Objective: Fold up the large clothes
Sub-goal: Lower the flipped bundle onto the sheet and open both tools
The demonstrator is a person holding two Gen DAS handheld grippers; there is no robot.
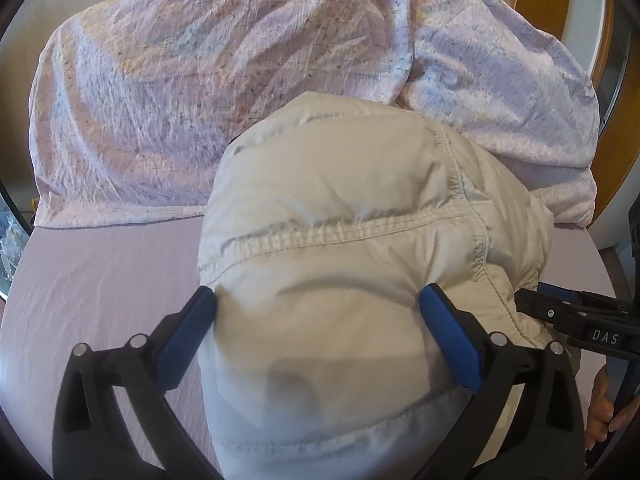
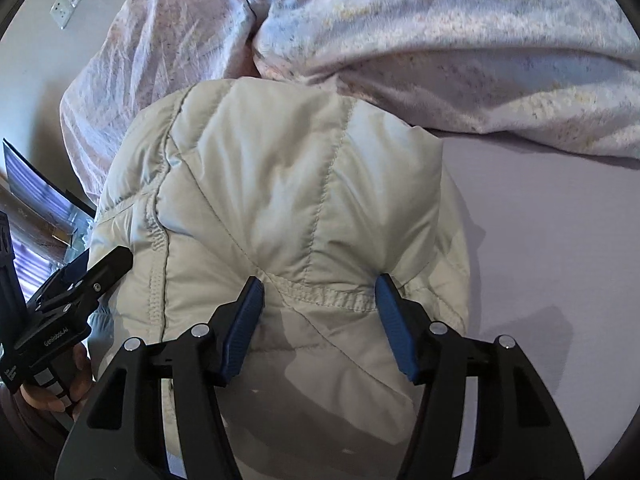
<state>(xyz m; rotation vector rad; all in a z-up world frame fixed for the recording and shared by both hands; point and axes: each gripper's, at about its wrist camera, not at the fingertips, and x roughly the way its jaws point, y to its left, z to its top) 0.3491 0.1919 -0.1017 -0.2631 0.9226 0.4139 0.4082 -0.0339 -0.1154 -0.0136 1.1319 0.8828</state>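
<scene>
Left tool [image 1: 316,300] astride cream puffer jacket [image 1: 360,208] — "DAS" on right tool [image 1: 568,312]

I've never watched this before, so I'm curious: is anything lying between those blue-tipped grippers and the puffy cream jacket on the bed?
Nothing visible does. The left gripper and the right gripper each straddle the cream jacket directly, fabric bulging between their fingers. The crumpled floral duvet lies behind the jacket, not between it and either gripper.
</scene>
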